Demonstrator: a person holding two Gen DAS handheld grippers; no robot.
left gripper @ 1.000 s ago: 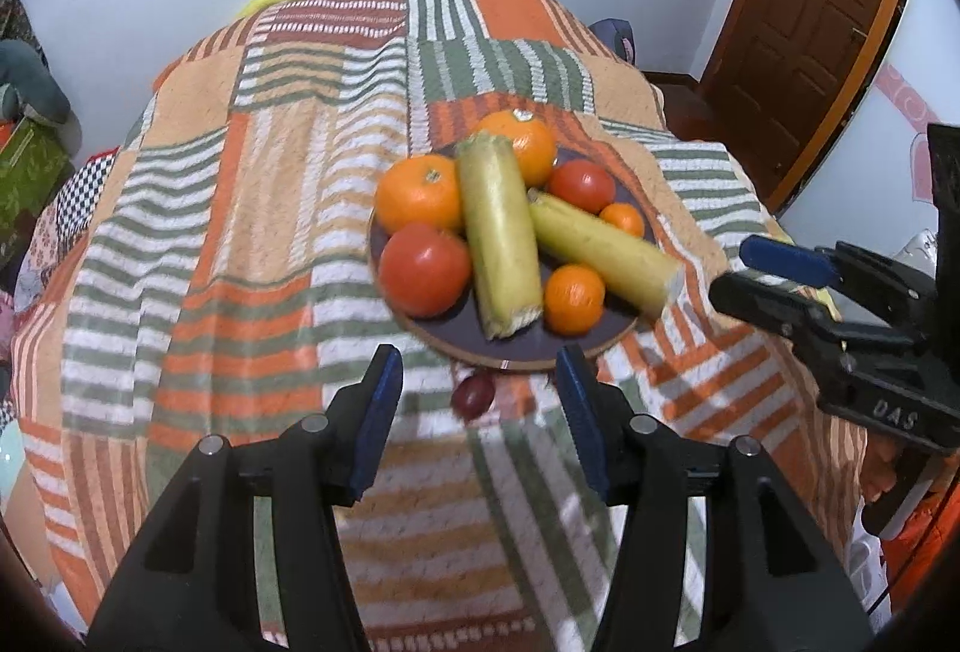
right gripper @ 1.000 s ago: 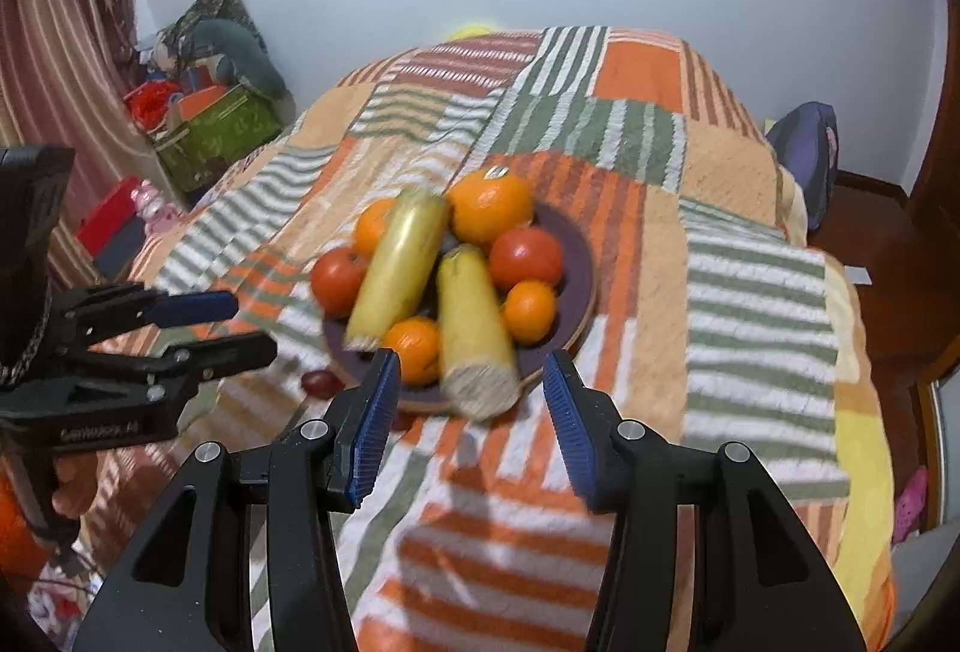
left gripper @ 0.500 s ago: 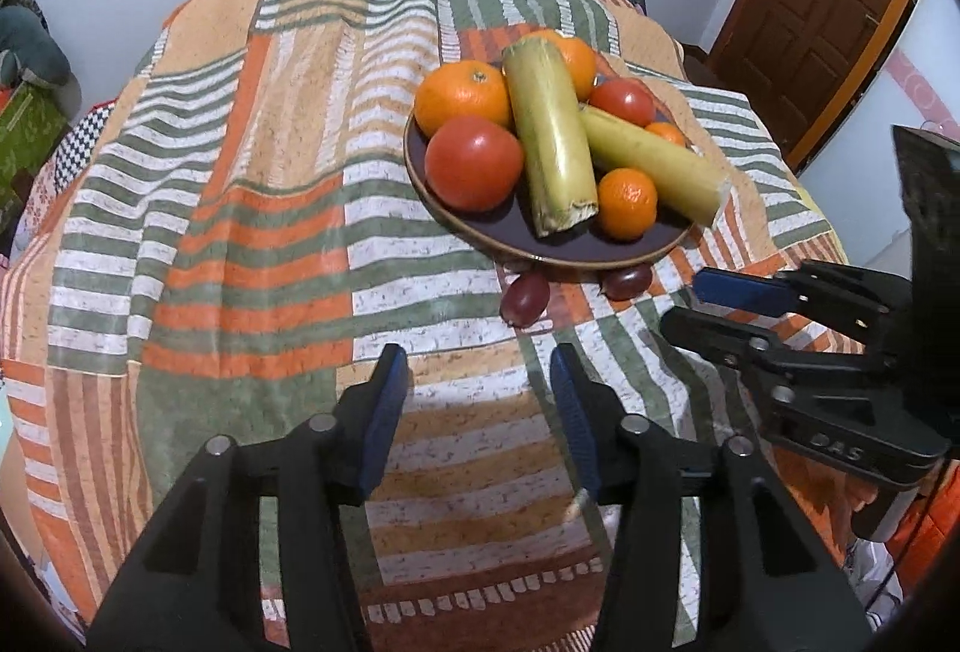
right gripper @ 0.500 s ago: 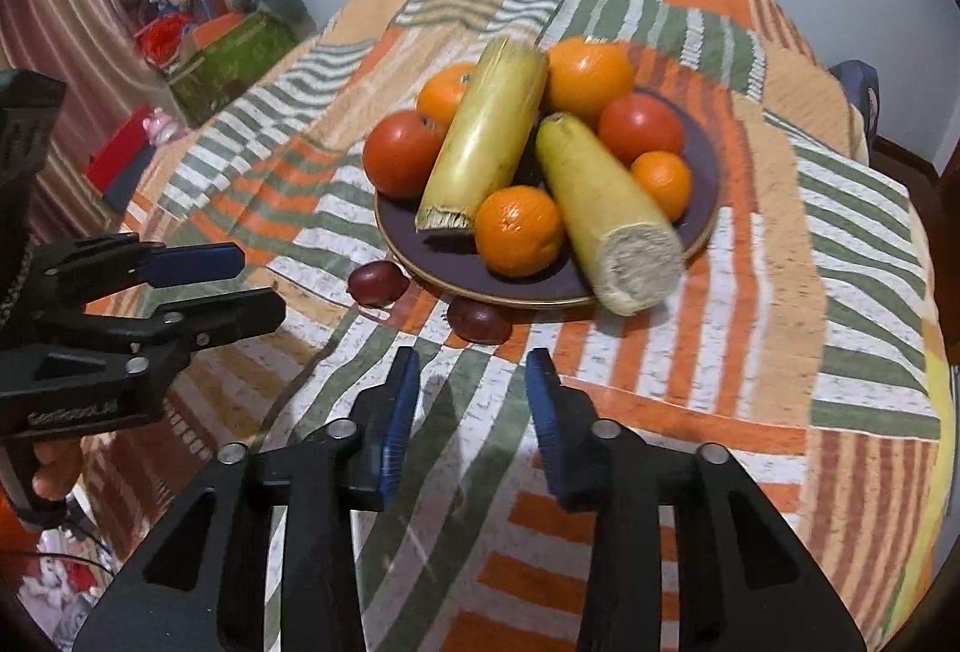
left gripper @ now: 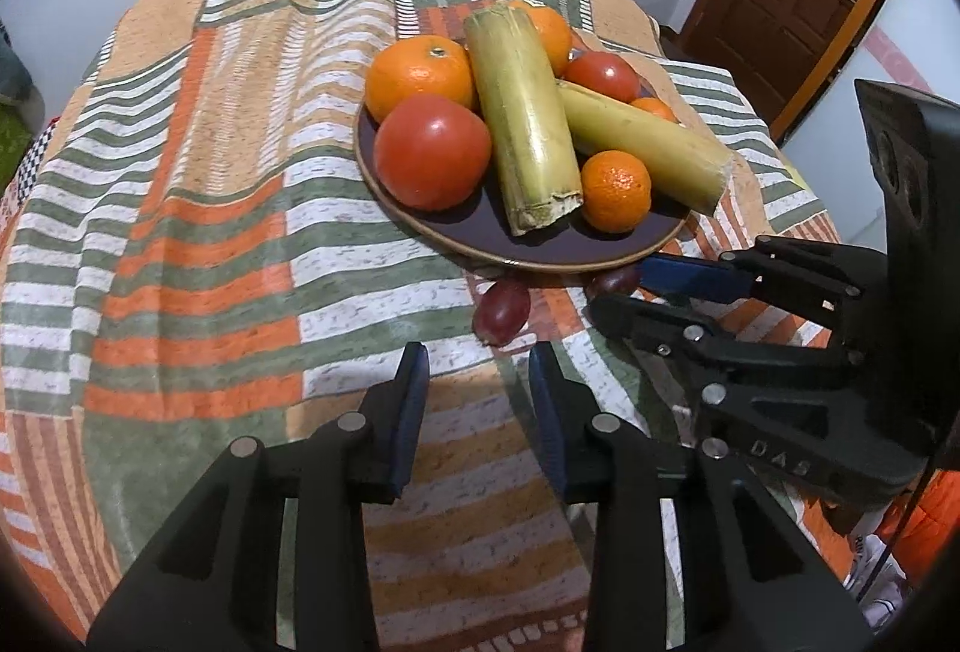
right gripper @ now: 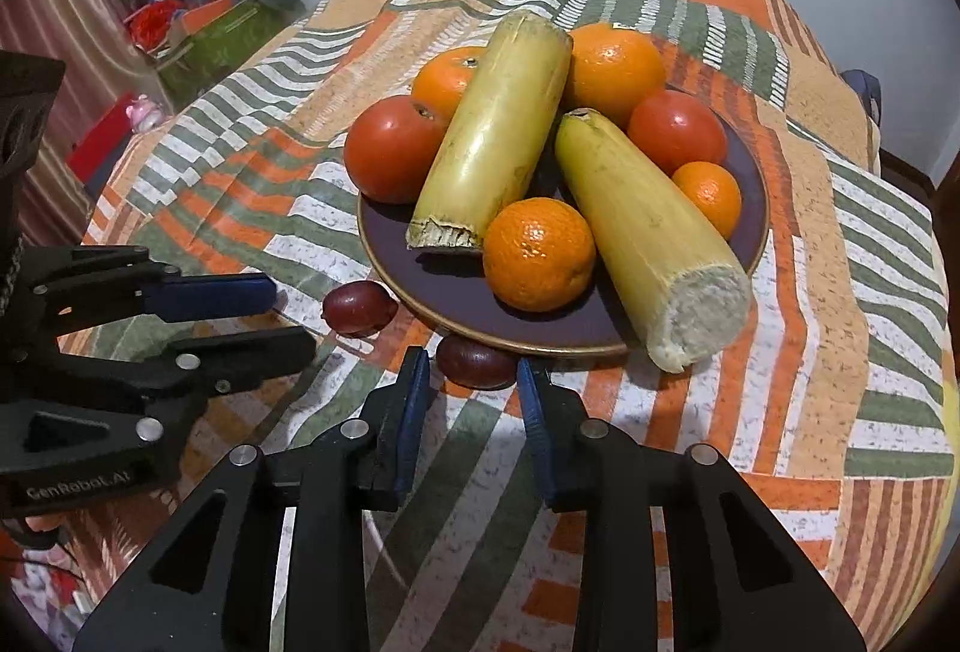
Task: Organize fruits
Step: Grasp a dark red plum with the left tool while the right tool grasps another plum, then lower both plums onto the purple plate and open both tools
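Now | right claw (right gripper: 473, 373) open astride dark fruit (right gripper: 475, 361) | long axis sideways

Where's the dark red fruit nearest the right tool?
It lies on the patchwork cloth just ahead of the right tool, against the near rim of the plate: dark red fruit, another to its left.

We see a patchwork striped bedspread (right gripper: 840, 244) carrying a dark plate (right gripper: 456, 301) and two red grapes (right gripper: 359, 299) beside its rim.
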